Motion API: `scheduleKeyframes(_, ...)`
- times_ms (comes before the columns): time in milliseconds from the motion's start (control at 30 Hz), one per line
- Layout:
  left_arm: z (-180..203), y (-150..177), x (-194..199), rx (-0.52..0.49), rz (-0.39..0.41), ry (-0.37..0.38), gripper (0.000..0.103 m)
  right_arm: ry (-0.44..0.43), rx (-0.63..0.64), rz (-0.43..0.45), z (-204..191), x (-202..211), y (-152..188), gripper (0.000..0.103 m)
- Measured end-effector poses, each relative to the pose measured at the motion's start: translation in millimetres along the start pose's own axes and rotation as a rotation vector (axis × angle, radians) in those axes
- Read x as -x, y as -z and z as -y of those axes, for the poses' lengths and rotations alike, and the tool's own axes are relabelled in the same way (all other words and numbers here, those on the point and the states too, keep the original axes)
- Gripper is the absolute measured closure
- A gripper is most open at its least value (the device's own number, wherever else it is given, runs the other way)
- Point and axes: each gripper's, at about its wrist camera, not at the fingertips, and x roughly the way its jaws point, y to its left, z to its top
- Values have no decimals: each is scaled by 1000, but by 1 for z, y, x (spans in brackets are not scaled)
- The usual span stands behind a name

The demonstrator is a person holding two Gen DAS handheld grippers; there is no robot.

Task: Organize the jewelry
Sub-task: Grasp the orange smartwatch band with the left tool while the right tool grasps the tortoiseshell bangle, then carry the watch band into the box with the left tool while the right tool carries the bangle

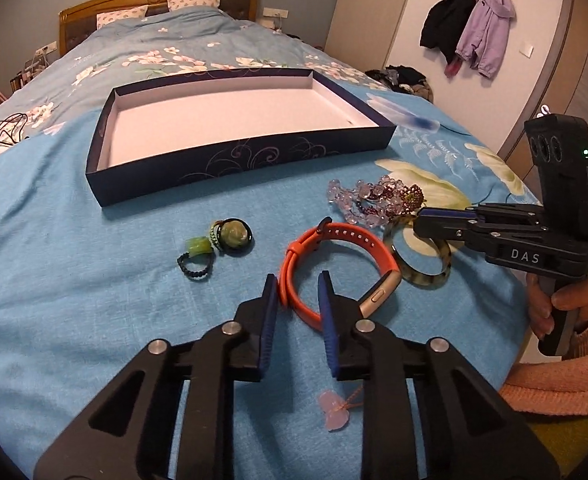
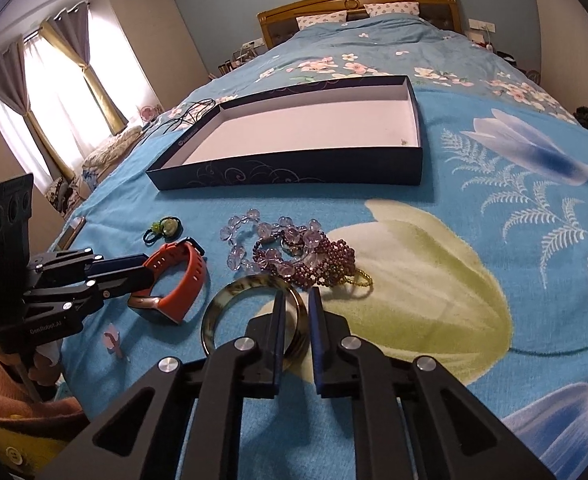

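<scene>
My left gripper (image 1: 297,286) is clamped on the rubbery orange watch band (image 1: 335,264), which lies on the soft blue floral bedspread (image 1: 94,280). My right gripper (image 2: 297,300) pinches the glossy mottled bangle (image 2: 254,316) beside it. "DAS" marks one gripper's side. The matte navy box (image 1: 238,160) lies beyond.

Bedroom: wooden headboard (image 2: 357,4), curtained bright window (image 2: 66,92).

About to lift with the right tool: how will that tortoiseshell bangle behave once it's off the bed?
The tortoiseshell bangle looks like a rigid hoop, so it should keep its shape. Its glossy surface may slip or pivot between the pads of the right hand-held gripper. If dropped, it probably rolls little on the soft bedspread.
</scene>
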Motion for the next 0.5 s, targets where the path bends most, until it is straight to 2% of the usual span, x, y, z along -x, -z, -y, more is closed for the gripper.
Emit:
scheduleKeyframes(67, 2, -2, -1, -6, -3, -17, 90, 13, 15, -1, -2, 0, 0, 96)
scheduleKeyframes(167, 2, -4, -3, -2, -1, -26, 95, 8, 19, 1, 0, 0, 1, 97)
scheduleKeyframes(500, 0, -9, 8, -12, 31, -20, 95, -52, -5, 57, 6, 19, -6, 97)
